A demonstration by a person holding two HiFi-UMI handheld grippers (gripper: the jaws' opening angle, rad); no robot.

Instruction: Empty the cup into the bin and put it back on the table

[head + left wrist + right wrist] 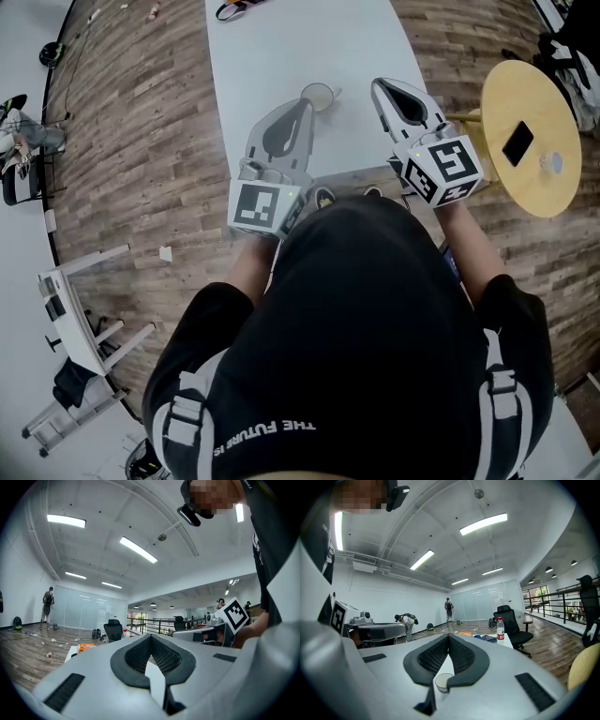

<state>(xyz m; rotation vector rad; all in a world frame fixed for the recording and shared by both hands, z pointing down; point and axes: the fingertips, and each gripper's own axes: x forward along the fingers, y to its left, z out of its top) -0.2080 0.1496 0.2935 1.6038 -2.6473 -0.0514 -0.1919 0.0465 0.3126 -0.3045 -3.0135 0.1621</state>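
A clear cup (318, 96) stands upright on the white table (281, 47), seen also through the right gripper view as a small round rim (444, 682) just below the jaws. My left gripper (304, 103) points at the cup from the near left, its tip close beside it, jaws shut and holding nothing (151, 637). My right gripper (379, 86) is to the cup's right, apart from it, also shut and holding nothing (449, 637). Both grippers are raised and tilted upward. No bin shows in any view.
A round yellow side table (553, 197) with a black phone (517, 142) stands at the right. A white rack (75, 328) is on the wooden floor at the left. A water bottle (500, 630) and an office chair (512, 623) are further off.
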